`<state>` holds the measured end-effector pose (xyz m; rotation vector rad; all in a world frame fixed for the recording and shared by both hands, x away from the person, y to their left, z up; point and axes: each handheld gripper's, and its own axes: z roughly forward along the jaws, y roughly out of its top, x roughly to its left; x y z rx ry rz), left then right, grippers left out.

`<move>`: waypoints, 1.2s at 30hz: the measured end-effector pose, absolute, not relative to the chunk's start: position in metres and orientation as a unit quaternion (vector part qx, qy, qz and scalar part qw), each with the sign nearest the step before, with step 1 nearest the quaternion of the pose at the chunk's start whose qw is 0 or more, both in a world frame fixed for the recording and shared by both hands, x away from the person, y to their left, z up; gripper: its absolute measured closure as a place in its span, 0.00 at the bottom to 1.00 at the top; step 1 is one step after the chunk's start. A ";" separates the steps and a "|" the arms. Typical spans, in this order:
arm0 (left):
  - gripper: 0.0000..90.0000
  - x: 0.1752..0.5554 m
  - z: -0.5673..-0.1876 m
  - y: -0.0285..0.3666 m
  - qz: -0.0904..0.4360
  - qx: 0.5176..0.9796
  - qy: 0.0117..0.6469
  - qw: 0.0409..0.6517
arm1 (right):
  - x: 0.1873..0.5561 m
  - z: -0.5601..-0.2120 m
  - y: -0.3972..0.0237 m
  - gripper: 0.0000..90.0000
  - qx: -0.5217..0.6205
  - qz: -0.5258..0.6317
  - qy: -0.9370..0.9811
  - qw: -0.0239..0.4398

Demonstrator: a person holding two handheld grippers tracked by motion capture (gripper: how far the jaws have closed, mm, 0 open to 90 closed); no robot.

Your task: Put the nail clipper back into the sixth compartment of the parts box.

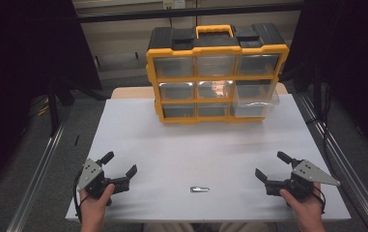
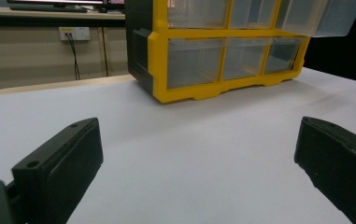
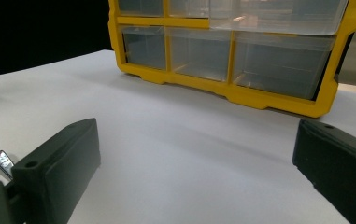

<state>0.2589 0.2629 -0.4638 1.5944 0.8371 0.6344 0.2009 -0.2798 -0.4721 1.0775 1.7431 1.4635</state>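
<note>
The left gripper (image 1: 122, 163) rests near the front left corner of the white table (image 1: 172, 140), held upright in the person's left hand (image 1: 96, 202), its jaws spread wide with nothing between them and aimed toward the table's middle. Between the two tools, close to the front edge, lies a small flat metal piece (image 1: 199, 189), well apart from both. It looks thin, stiff and light, probably slick on the smooth surface, so it likely wants pinching across its narrow sides, low against the table. Behind stands a yellow drawer organizer (image 1: 216, 72) with one clear drawer (image 1: 255, 99) at its right pulled out. The right gripper (image 1: 271, 166), in the right hand (image 1: 306, 205), mirrors the left: jaws wide apart, empty, angled inward.
</note>
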 end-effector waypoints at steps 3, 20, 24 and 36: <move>0.01 0.258 -0.464 0.263 0.273 0.683 0.359 0.575 | 0.201 -0.472 -0.280 0.01 0.410 0.553 0.658 0.305; 0.01 0.256 -0.465 0.263 0.273 0.683 0.362 0.573 | 0.210 -0.467 -0.264 0.01 0.390 0.558 0.675 0.285; 0.01 0.255 -0.465 0.263 0.274 0.679 0.366 0.574 | 0.212 -0.464 -0.259 0.01 0.384 0.559 0.680 0.279; 0.01 0.255 -0.466 0.263 0.269 0.684 0.363 0.573 | 0.223 -0.462 -0.231 0.01 0.364 0.551 0.710 0.244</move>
